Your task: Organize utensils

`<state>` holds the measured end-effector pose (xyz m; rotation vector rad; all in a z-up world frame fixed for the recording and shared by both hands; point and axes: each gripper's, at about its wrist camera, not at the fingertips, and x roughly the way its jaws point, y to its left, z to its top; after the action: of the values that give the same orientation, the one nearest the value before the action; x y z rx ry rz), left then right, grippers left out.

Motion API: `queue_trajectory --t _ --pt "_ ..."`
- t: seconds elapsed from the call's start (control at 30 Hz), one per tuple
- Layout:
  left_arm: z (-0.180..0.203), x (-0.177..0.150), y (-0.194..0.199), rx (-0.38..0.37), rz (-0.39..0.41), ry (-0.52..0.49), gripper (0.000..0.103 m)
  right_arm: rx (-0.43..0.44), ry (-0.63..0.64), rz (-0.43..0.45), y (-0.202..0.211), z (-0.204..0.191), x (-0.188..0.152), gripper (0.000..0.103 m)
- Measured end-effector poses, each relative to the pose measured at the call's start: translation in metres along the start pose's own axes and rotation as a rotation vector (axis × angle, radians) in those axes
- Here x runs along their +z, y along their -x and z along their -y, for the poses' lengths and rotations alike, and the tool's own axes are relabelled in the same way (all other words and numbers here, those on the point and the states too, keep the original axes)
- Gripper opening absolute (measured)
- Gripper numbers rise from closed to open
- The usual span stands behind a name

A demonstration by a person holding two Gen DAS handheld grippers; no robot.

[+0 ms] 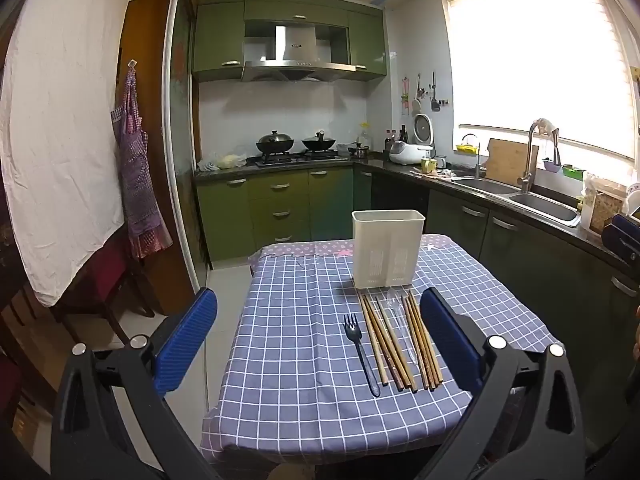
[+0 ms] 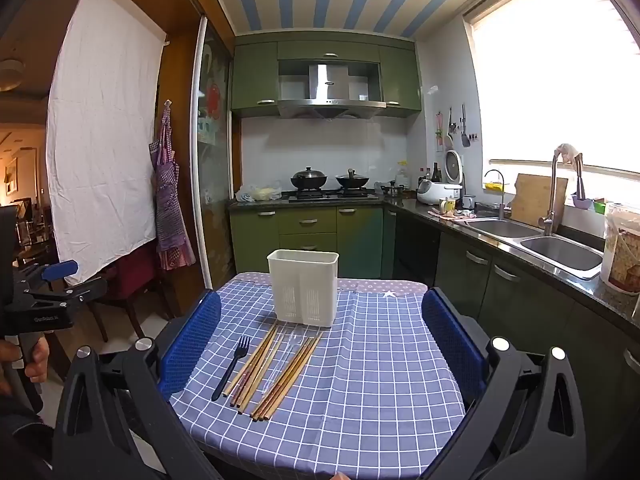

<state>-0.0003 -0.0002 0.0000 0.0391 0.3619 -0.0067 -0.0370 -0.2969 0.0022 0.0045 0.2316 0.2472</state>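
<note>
A cream utensil holder [image 1: 387, 247] [image 2: 303, 287] stands upright and empty-looking at the far middle of the table. In front of it lie a dark blue plastic fork [image 1: 361, 350] [image 2: 232, 366], several wooden chopsticks [image 1: 390, 346] [image 2: 276, 368] and a clear plastic spoon [image 1: 401, 322] [image 2: 282, 354], side by side on the blue checked tablecloth [image 1: 296, 352] [image 2: 372, 376]. My left gripper [image 1: 318, 332] is open and empty, held above the near table edge. My right gripper [image 2: 320, 340] is open and empty, above the near edge too. The left gripper also shows at the left of the right wrist view [image 2: 48, 292].
A kitchen counter with a double sink [image 2: 532, 238] and tap runs along the right. A stove with two woks [image 1: 294, 148] is at the back. A dark red chair [image 2: 128, 280] and a hanging apron [image 1: 138, 168] are at the left.
</note>
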Motion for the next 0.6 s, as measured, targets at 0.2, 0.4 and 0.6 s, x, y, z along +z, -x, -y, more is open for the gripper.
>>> queue_trajectory --t 0.2,0.4,0.6 --pt "-0.0001 -0.0002 0.0005 0.000 0.007 -0.001 0.097 -0.001 0.003 0.002 0.0010 -0.0013 0.0000 0.099" --pt "0.0009 -0.0007 -0.0003 0.002 0.004 -0.006 0.097 0.000 -0.005 -0.001 0.0000 -0.0004 -0.0003 0.099" --pt "-0.0008 -0.0050 -0.0013 0.001 0.001 -0.008 0.097 -0.003 0.000 -0.008 0.0002 -0.0002 -0.0048 0.099"
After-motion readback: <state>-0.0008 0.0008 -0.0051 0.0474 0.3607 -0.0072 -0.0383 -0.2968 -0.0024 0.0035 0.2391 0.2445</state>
